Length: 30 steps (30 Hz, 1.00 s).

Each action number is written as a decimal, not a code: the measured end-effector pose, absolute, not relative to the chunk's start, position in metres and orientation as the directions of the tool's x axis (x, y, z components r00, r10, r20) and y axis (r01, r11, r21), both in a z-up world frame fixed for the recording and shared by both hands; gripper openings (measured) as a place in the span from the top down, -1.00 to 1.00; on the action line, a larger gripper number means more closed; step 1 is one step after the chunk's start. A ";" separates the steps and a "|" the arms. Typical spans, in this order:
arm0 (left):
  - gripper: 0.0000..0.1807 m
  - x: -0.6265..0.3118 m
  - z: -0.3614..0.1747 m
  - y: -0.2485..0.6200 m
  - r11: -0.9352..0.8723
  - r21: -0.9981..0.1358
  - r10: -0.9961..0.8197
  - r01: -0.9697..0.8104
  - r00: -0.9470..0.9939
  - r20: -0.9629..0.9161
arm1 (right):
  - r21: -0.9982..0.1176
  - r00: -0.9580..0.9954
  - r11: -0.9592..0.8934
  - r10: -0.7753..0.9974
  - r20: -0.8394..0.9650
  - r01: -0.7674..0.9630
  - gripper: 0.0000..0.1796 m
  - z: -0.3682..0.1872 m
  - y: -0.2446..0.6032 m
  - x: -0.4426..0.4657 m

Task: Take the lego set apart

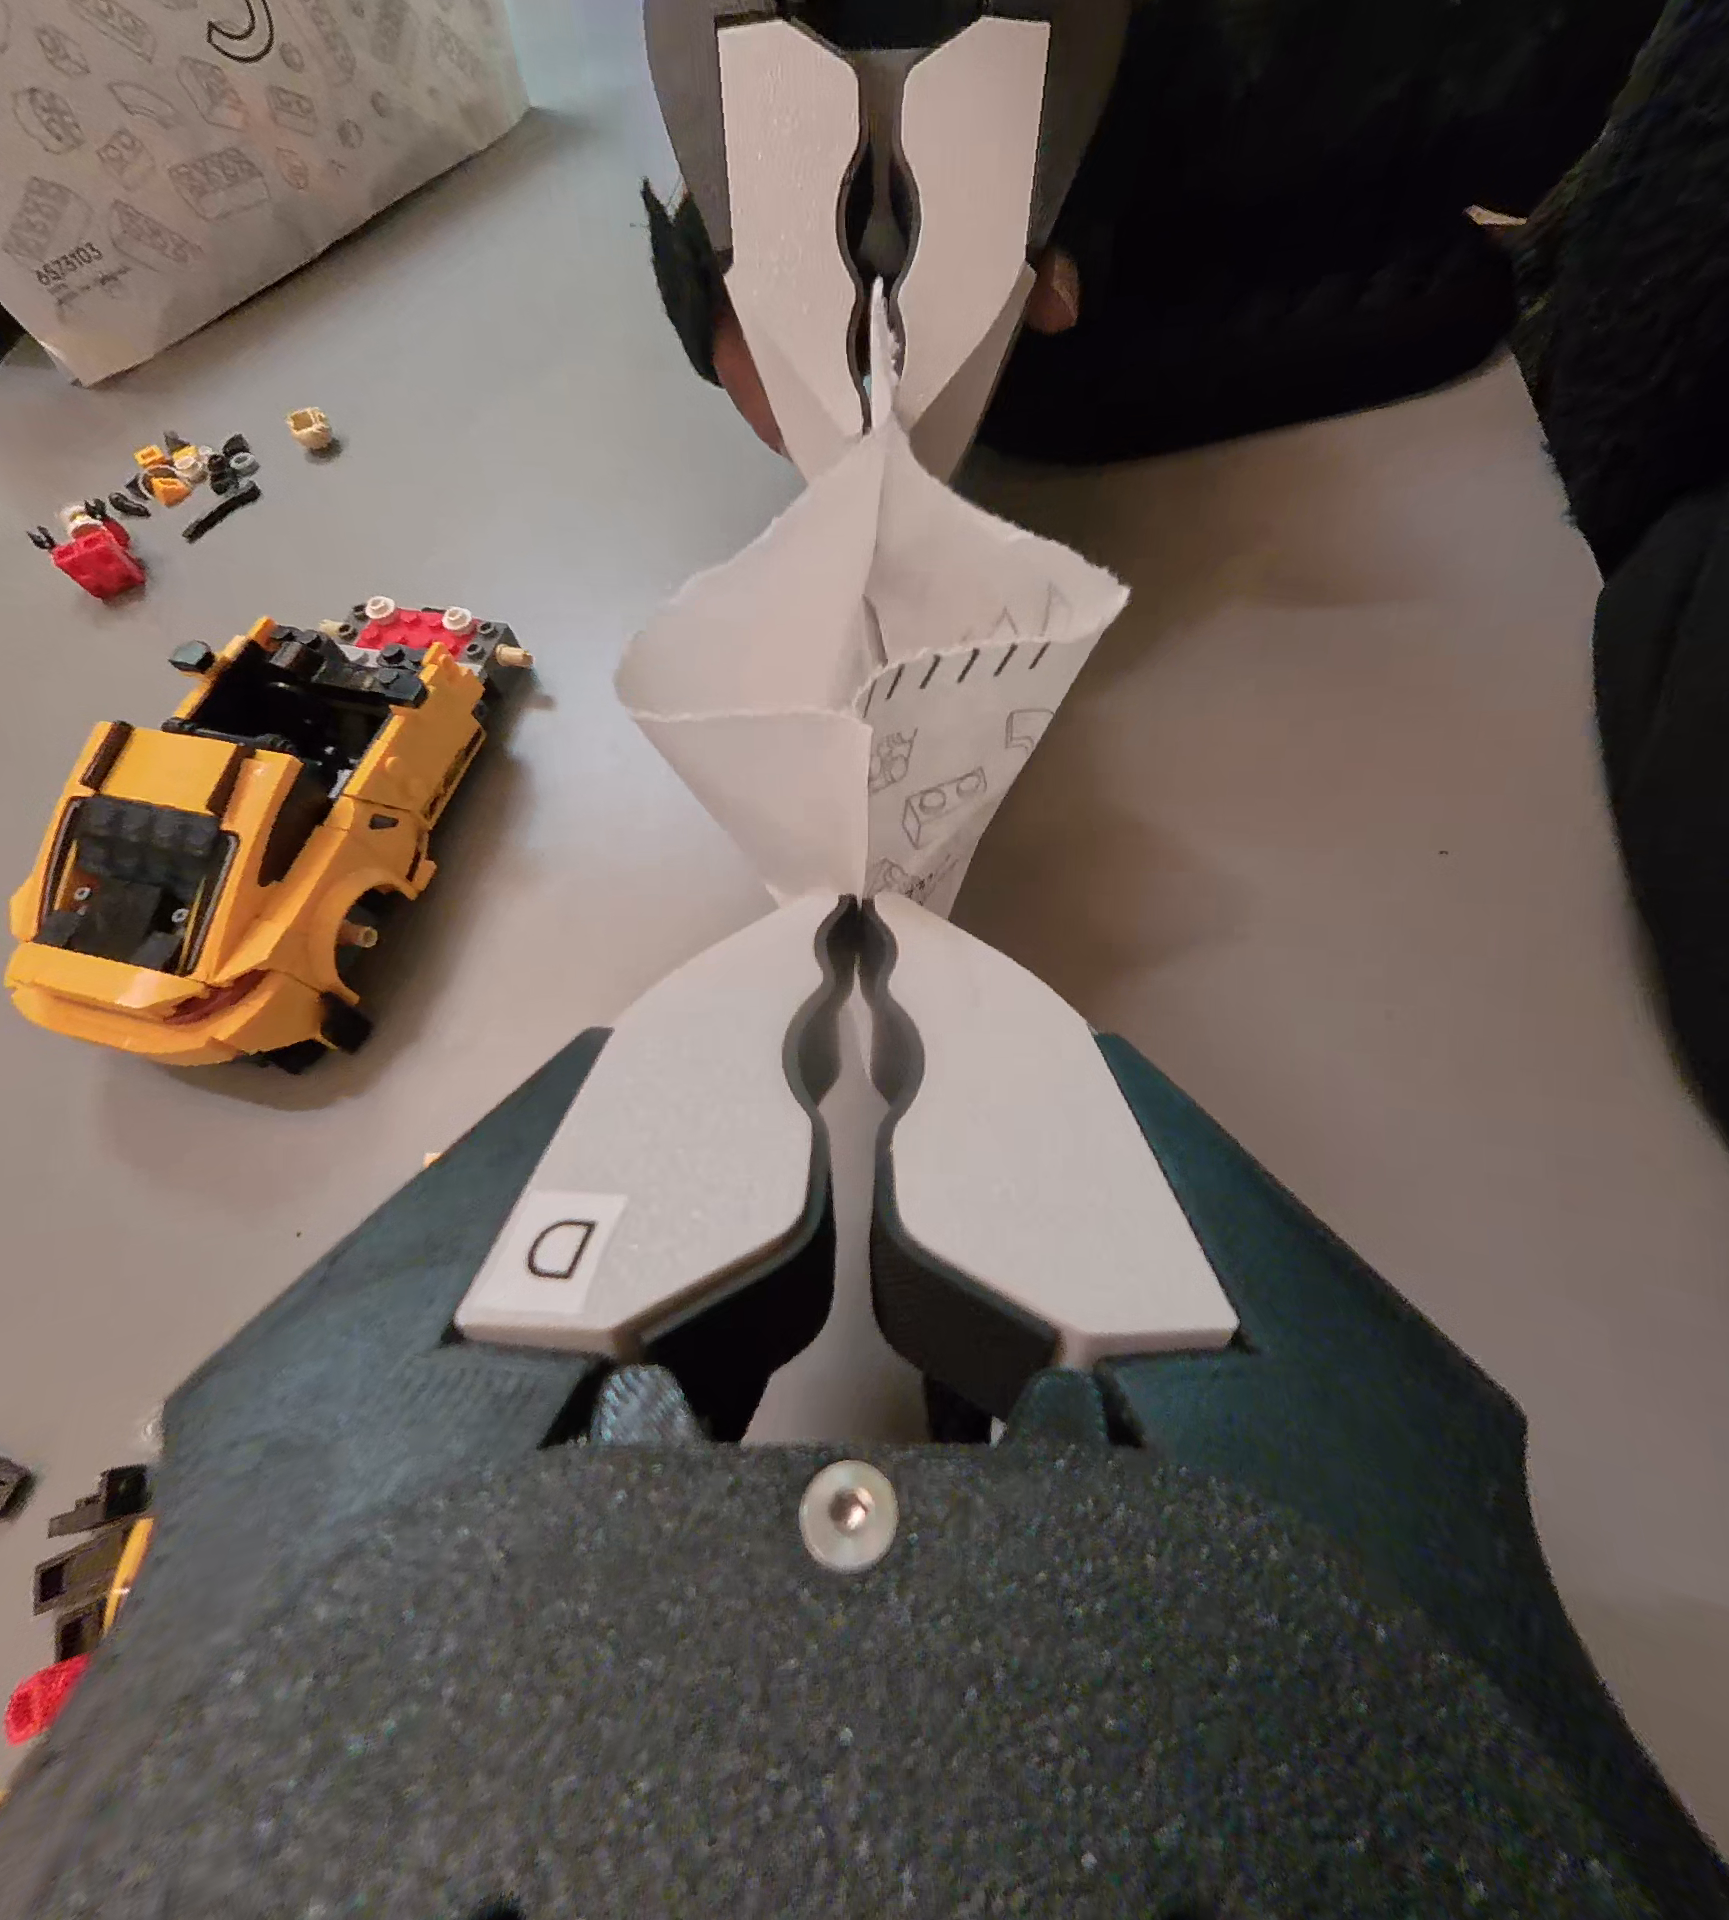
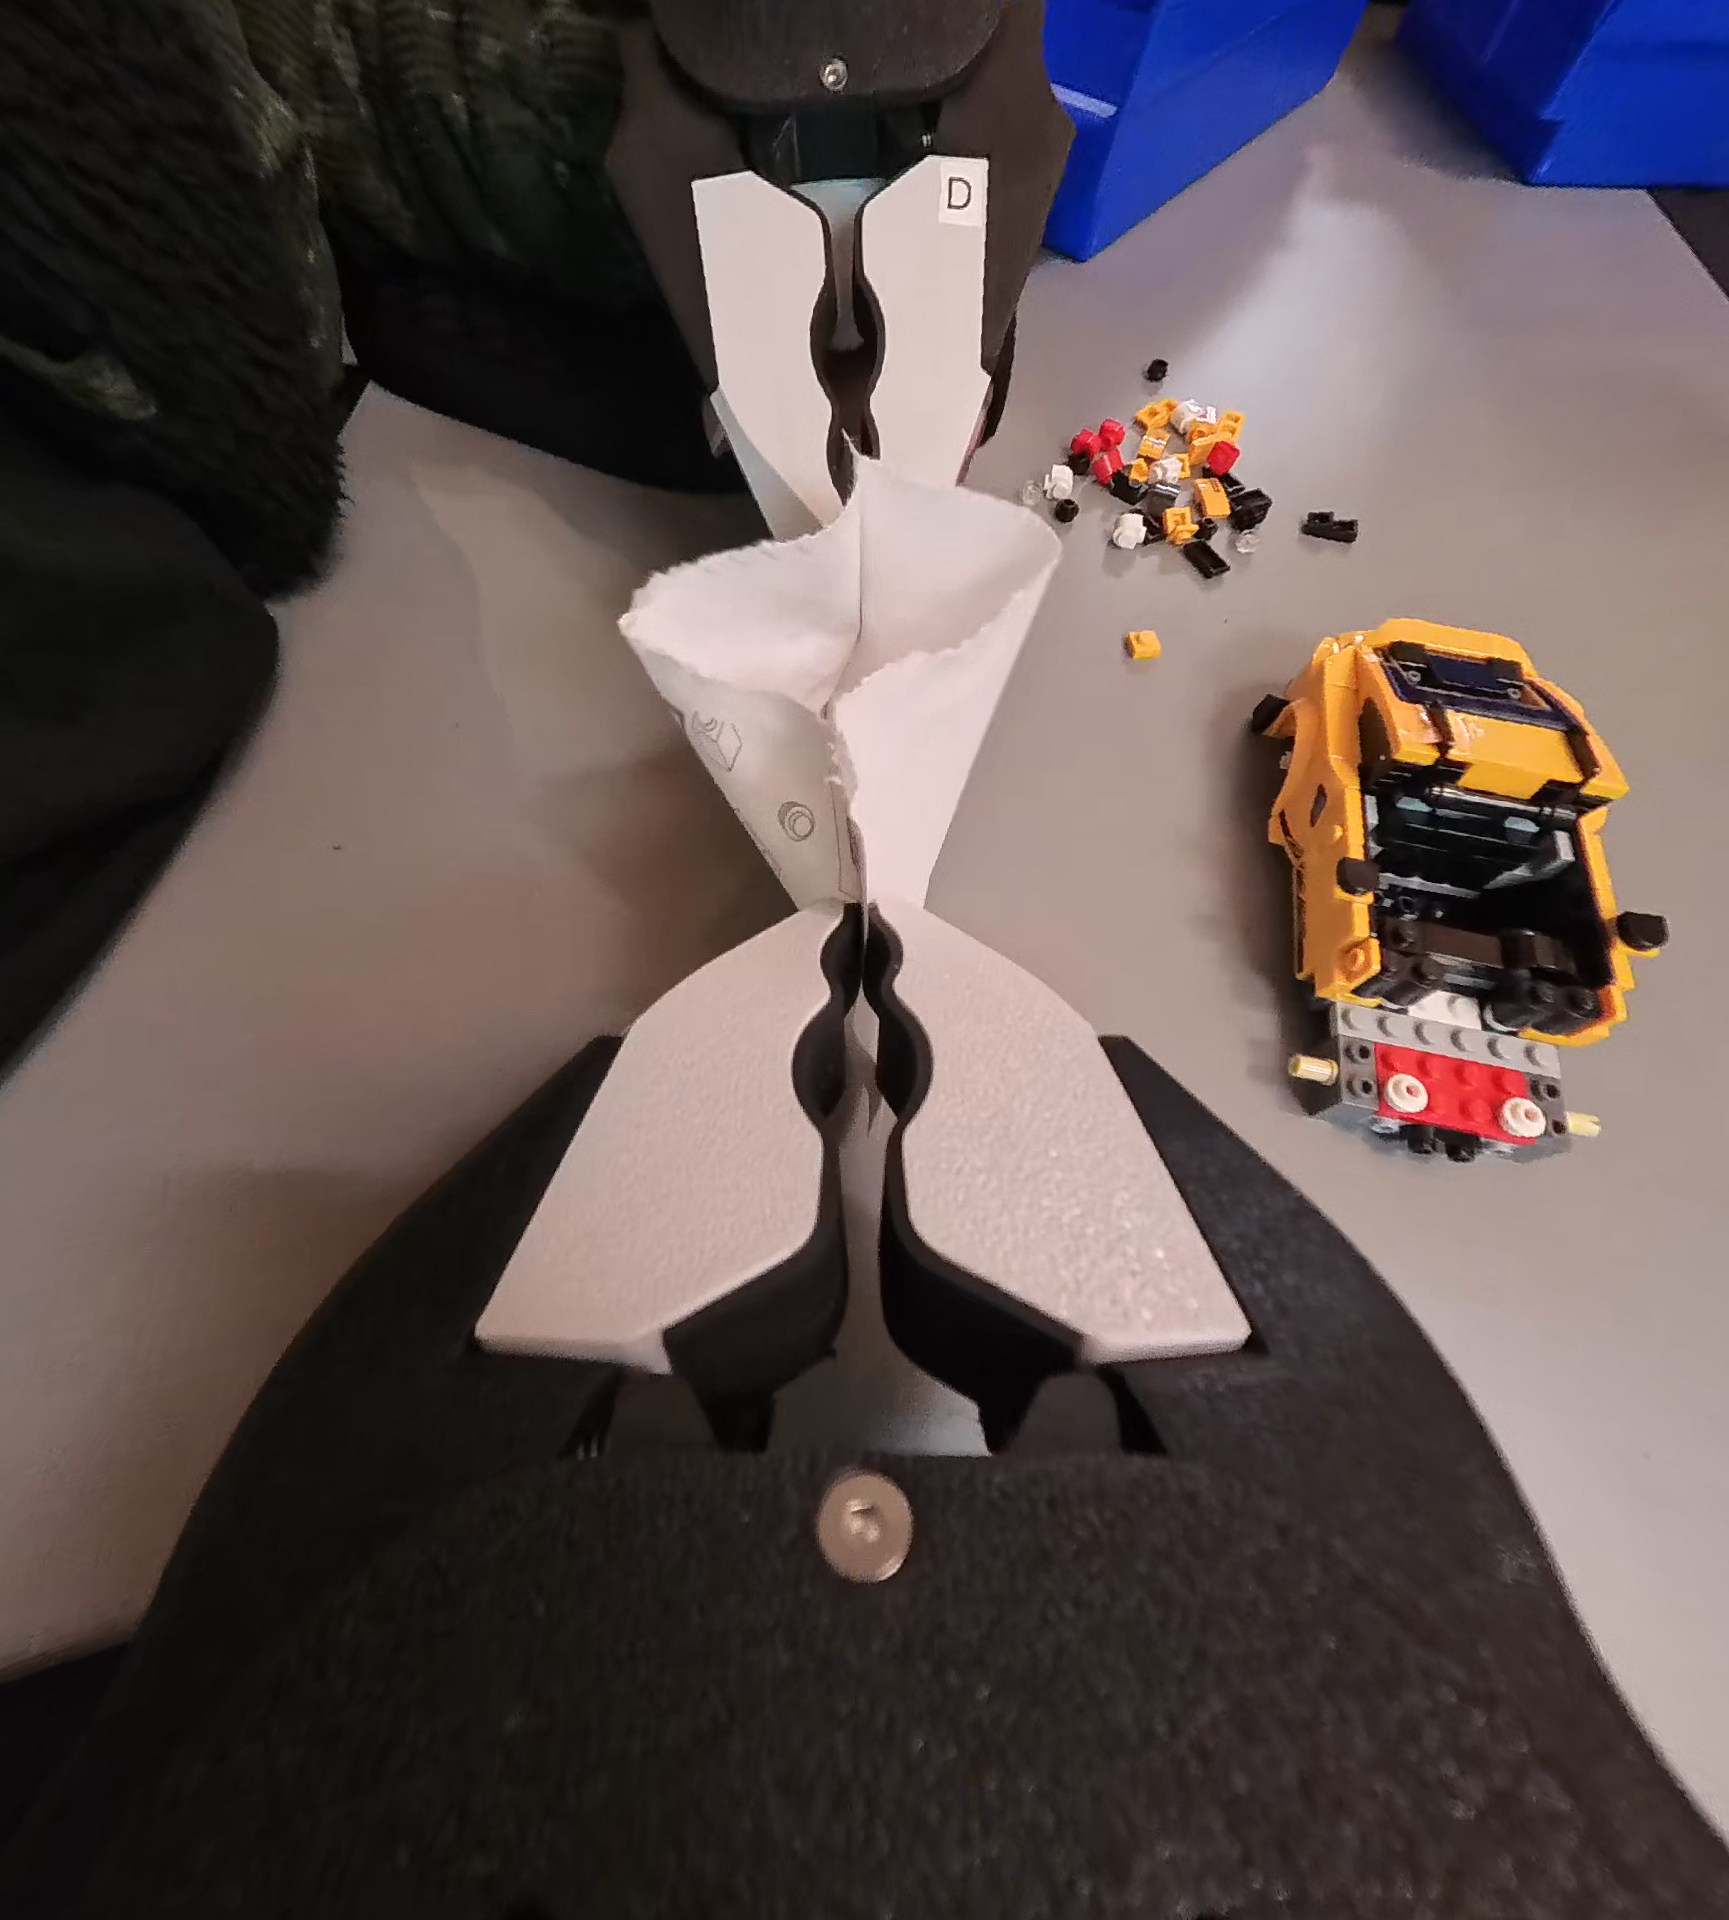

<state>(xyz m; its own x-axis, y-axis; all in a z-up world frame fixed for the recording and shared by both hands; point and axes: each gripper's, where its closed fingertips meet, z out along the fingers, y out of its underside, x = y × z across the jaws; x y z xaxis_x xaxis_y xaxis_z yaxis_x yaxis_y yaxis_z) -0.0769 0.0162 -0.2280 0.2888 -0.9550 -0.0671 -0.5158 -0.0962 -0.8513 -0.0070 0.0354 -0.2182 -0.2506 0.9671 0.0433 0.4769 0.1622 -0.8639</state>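
A small white paper bag [image 1: 818,707] printed with brick drawings hangs in the air, pinched at opposite edges by both grippers, its mouth pulled open; it also shows in the right wrist view [image 2: 901,644]. My left gripper [image 1: 855,914] is shut on one edge and my right gripper [image 2: 860,914] is shut on the other; they face each other. In each view the other gripper shows beyond the bag: the right [image 1: 875,416], the left [image 2: 855,468]. A partly dismantled yellow lego car [image 1: 247,831] [image 2: 1442,862] sits on the grey table, apart from both grippers.
Loose small lego pieces [image 1: 164,478] [image 2: 1172,478] lie beyond the car, and more pieces [image 1: 60,1558] lie beside my left gripper. A large printed paper bag [image 1: 164,156] stands at the back. Blue bins [image 2: 1359,104] stand at the table's far side. A person's dark fuzzy sleeve [image 2: 112,312] borders the table. My right fingertips sit around 8 centimetres from my left ones.
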 end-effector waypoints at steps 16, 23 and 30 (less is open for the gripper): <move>0.50 -0.213 -0.228 0.082 -0.454 -0.801 -0.589 -0.389 0.806 -0.057 | -0.885 -0.099 0.057 0.995 0.012 0.462 1.00 -0.220 0.075 0.023; 0.31 -0.232 -0.255 0.081 -0.591 -0.704 -0.520 -0.394 0.853 -0.042 | -0.882 -0.090 0.044 0.996 0.002 0.469 1.00 -0.223 0.077 0.022; 0.57 -0.230 -0.268 0.084 -0.665 -0.653 -0.502 -0.362 0.864 0.032 | -0.883 -0.083 0.030 0.996 -0.010 0.468 1.00 -0.223 0.078 0.021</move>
